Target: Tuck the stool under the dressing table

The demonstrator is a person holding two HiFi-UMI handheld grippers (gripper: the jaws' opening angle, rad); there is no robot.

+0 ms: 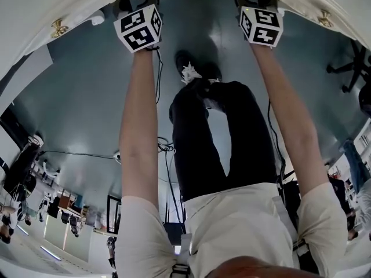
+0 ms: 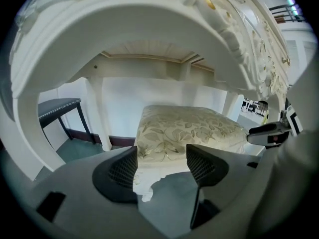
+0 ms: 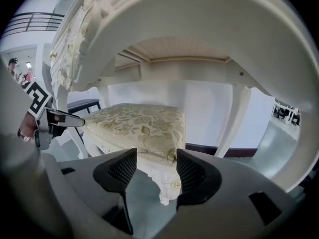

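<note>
Cream floral-upholstered stool under carved white wooden dressing table.
We see left gripper and right gripper wide, each around a stool corner.

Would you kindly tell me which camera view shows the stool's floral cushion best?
The left gripper view: the stool's floral cushion fills its middle, with the whole top visible. The right gripper view shows it obliquely, from one corner; the head view shows none of it.

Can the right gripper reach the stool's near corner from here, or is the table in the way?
Probably yes. The right gripper has its jaws apart, with a corner of the stool right between them. The table arches overhead, and nothing seems to block the way.
</note>
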